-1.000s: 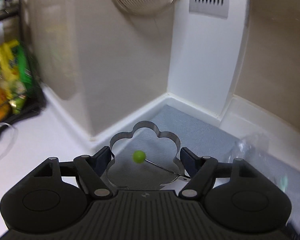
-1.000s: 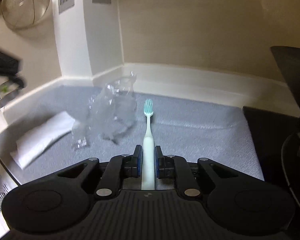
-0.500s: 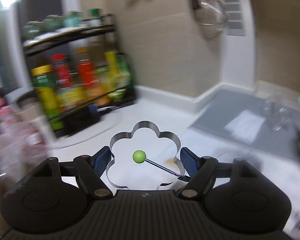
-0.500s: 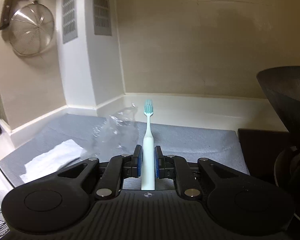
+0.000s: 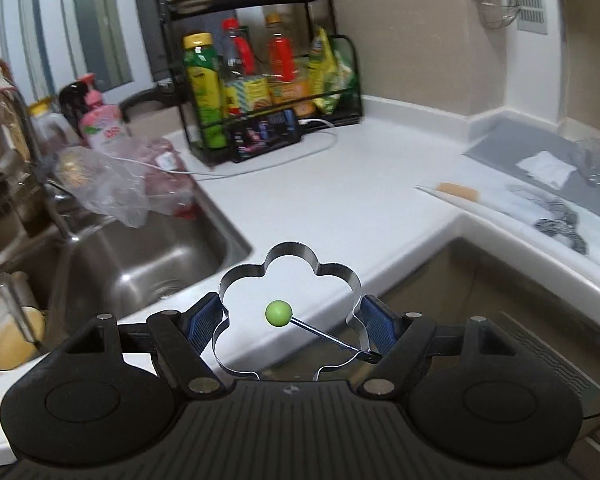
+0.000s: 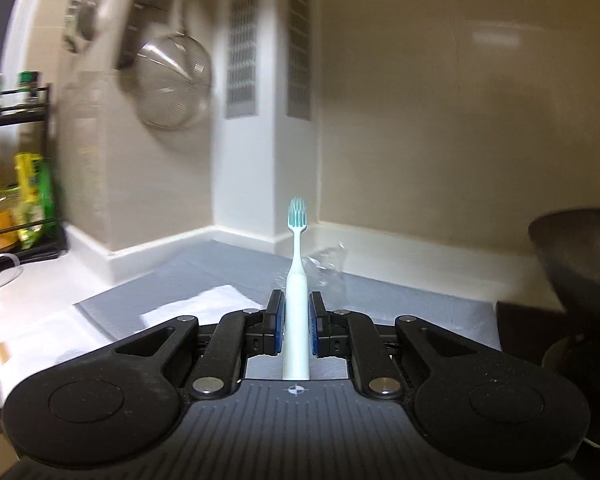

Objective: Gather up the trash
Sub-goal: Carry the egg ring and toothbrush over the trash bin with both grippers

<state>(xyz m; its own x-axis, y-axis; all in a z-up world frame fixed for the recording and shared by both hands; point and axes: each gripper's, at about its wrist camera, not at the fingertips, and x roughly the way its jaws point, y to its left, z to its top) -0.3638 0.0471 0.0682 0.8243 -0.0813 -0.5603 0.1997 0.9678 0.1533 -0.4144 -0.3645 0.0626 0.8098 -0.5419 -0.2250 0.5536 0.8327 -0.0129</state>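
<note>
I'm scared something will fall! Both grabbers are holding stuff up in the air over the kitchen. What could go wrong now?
1. The left gripper pinches the flower-shaped metal ring only at its two sides; it might twist loose and drop off the counter edge.
2. The right gripper holds the toothbrush low on its handle, so the tall top could tip.
3. The dark pan is close on the right; a swing might bump it.
</note>
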